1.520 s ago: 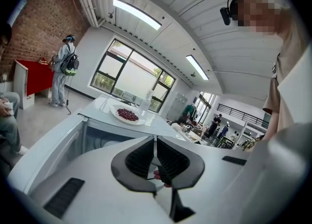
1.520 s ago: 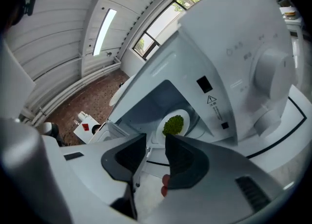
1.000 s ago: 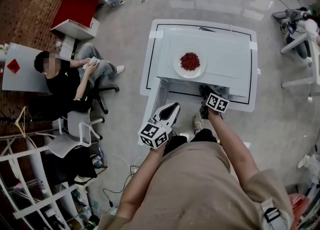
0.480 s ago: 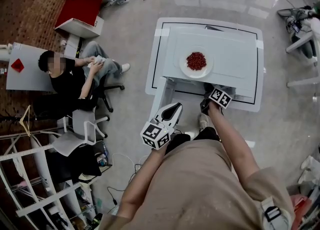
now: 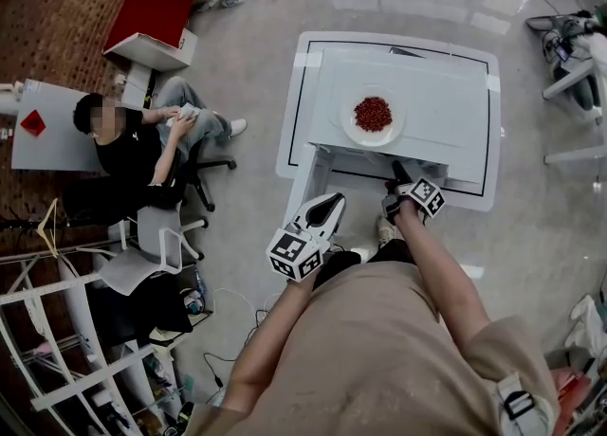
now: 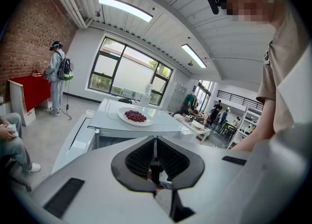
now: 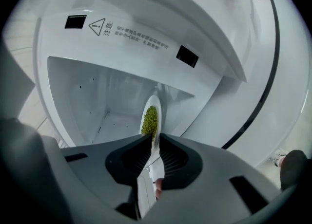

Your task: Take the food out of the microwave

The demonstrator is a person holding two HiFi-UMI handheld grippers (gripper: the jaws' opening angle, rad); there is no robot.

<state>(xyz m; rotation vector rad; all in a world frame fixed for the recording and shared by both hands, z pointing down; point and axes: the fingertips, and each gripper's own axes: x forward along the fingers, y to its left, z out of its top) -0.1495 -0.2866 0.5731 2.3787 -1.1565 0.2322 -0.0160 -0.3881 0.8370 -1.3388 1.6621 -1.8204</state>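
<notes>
The white microwave stands in front of me with its door swung open to the left. Inside it, in the right gripper view, lies a white plate of green food, seen edge-on. My right gripper reaches into the cavity; its jaws have just been closing and now pinch the plate's near rim. In the head view the right gripper is at the opening. My left gripper hangs back at the door, shut and empty. On the microwave's top sits a plate of red food.
A person sits on a chair to the left beside a grey table. A red cabinet stands at the far left, metal racks at the near left. Another person stands near the windows.
The right gripper has rolled, its marker cube turning, and its jaws have closed onto the plate rim. The left gripper has stayed where it was.
</notes>
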